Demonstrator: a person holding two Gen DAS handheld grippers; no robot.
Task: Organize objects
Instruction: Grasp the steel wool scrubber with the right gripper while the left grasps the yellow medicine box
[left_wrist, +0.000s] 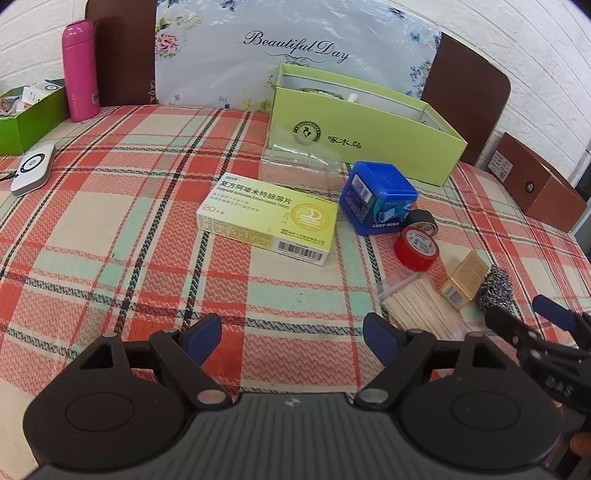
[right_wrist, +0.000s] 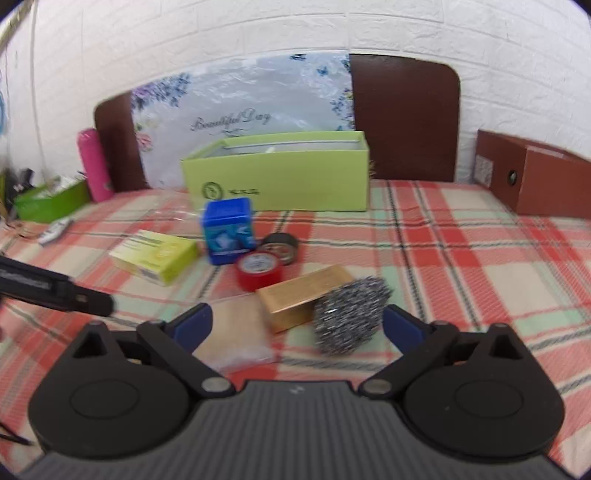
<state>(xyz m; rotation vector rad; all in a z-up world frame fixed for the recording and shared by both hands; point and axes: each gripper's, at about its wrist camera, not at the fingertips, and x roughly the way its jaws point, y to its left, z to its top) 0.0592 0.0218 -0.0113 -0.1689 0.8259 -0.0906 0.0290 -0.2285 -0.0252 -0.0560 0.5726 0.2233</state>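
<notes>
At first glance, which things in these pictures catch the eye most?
The light green box stands open at the back of the plaid cloth, with a pink bottle upright far left. In front of the box lies a cluster: yellow carton, blue cube, red tape. The steel scourer sits nearest, between the right gripper's open fingers, untouched.

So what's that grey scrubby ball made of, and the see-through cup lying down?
The grey ball looks like steel wool: tangled, shiny metal curls that glint silver. The cup lying on its side looks like thin clear plastic, since the checked cloth shows through it, though it could be glass.
</notes>
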